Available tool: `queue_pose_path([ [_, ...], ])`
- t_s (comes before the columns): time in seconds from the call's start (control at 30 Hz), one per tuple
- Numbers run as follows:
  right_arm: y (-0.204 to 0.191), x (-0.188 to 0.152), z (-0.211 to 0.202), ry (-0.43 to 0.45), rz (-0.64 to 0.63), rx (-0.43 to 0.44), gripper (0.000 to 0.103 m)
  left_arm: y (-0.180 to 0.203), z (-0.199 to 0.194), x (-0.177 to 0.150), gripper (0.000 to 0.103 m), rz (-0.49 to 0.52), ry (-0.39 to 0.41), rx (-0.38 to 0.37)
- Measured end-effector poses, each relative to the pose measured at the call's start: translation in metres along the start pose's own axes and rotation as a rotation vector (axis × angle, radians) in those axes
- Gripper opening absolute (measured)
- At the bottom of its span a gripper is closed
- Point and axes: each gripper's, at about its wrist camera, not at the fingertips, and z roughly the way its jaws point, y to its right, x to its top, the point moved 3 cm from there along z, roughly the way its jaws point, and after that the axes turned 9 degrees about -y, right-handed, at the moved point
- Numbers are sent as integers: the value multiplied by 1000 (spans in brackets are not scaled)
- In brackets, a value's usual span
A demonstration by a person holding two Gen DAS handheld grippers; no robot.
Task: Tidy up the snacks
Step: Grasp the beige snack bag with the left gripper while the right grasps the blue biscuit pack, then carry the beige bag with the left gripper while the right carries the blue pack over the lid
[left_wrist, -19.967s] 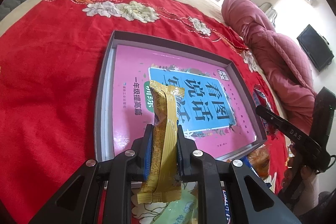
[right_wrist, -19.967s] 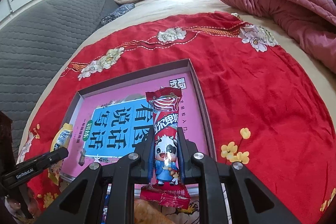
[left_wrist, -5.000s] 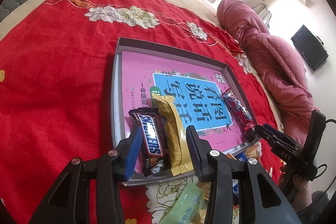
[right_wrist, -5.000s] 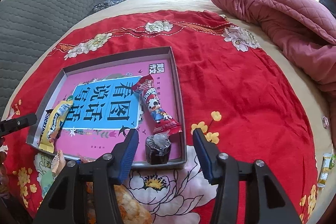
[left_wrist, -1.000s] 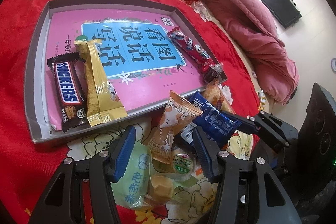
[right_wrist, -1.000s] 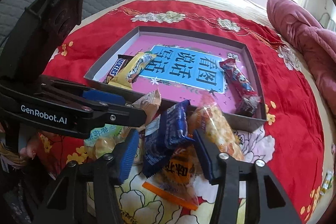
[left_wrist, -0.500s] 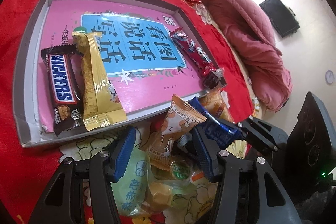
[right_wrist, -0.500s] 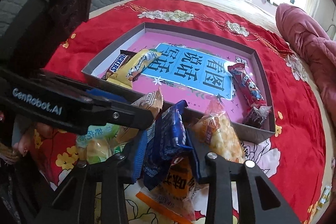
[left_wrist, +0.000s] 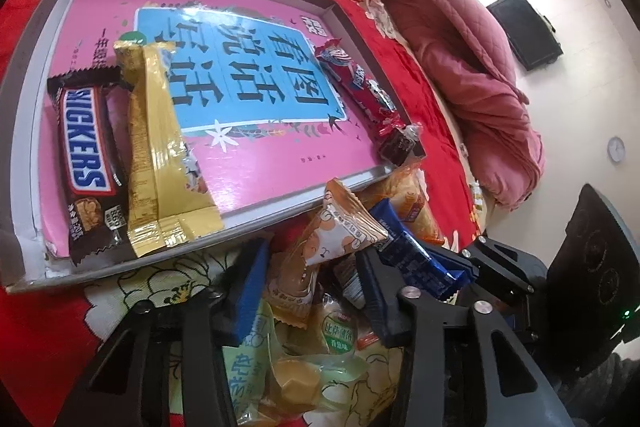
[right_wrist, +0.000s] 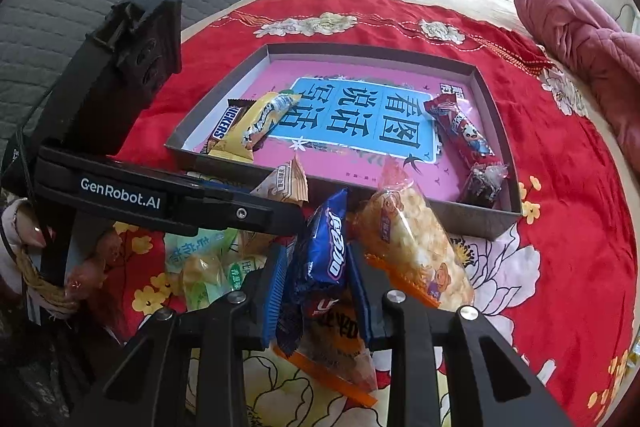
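Observation:
A grey tray [left_wrist: 48,269] [right_wrist: 486,227] with a pink book inside holds a Snickers bar [left_wrist: 82,163], a gold packet [left_wrist: 158,151], a red stick snack [left_wrist: 360,87] [right_wrist: 460,129] and a dark candy [left_wrist: 402,145]. A pile of loose snacks lies in front of the tray. My left gripper [left_wrist: 310,275] is open, its fingers either side of an orange-and-white packet [left_wrist: 332,239]. My right gripper [right_wrist: 318,277] is shut on a blue packet [right_wrist: 324,247] [left_wrist: 412,255].
An orange bag of puffed snacks [right_wrist: 412,247] lies right of the blue packet. Green packets [left_wrist: 248,359] [right_wrist: 200,263] lie in the pile. The red flowered bedspread [right_wrist: 560,187] surrounds the tray. A pink quilt [left_wrist: 460,39] lies at the right.
My right gripper has closed onto the blue packet. My left gripper has moved in closer around the orange-and-white packet and stays open.

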Motion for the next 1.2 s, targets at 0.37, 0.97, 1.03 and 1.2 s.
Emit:
queue_pose_path([
  [0.37,2,5,9,-12,32,24,33,14,-13,1,29,51,51,35],
  [0.97,9,4,-12,38,114,99,25,18,-48,2,20,56,143,38],
  [1.03,10,6,-17,52,117,99,25,18,-53,2,20,55,158,42],
  [1.2,15,10,-25,81,135,98,24,19,-62,2,20,52,182,55],
])
